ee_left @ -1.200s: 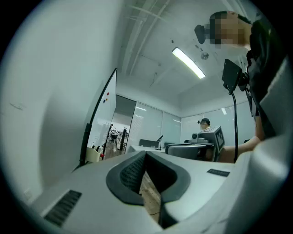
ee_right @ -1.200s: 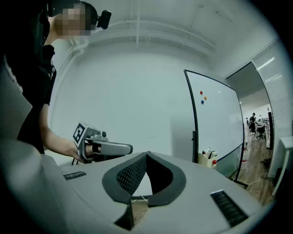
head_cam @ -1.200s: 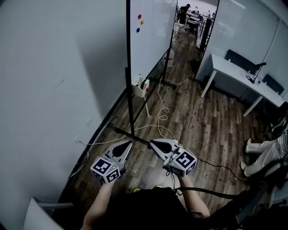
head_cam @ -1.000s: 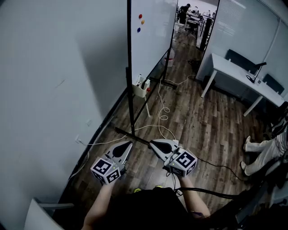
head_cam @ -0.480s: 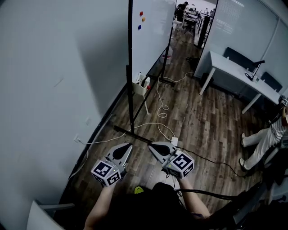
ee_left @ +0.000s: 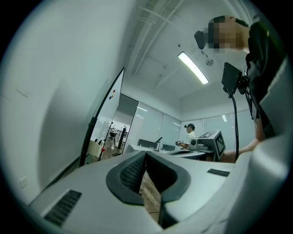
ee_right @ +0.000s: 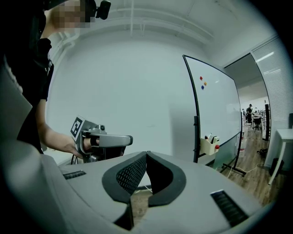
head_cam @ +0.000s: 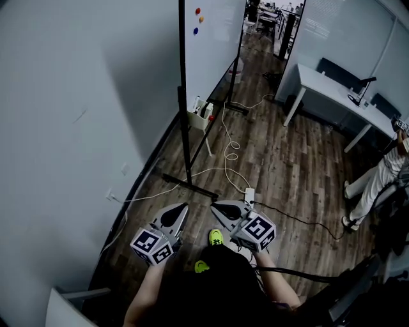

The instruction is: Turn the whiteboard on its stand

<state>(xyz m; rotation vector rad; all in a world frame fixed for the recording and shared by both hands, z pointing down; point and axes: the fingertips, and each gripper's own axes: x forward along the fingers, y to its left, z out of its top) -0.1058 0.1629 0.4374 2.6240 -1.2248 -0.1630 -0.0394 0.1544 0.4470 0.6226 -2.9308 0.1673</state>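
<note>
both claws hang low over the wood floor (head_cam: 287, 159), side by side and well apart from the whiteboard (head_cam: 214, 45). the left claw (head_cam: 183, 205) has its jaws closed together with nothing between them, and the right claw (head_cam: 213, 205) is the same, tips meeting and empty. the whiteboard stands at about 12 o'clock from the claws, close to the grey wall (head_cam: 77, 96), seen nearly edge-on on its black stand (head_cam: 185, 128) — the stand's foot bar lies on the floor just ahead of the claws. three small magnets (head_cam: 197, 19) sit near the board's top and a pale tray (head_cam: 199, 120) hangs by its lower edge. a white cable (head_cam: 230, 153) curls across the floor. a white counter (head_cam: 332, 86) stands at 2 o'clock, a person (head_cam: 374, 188) at 3 o'clock
</note>
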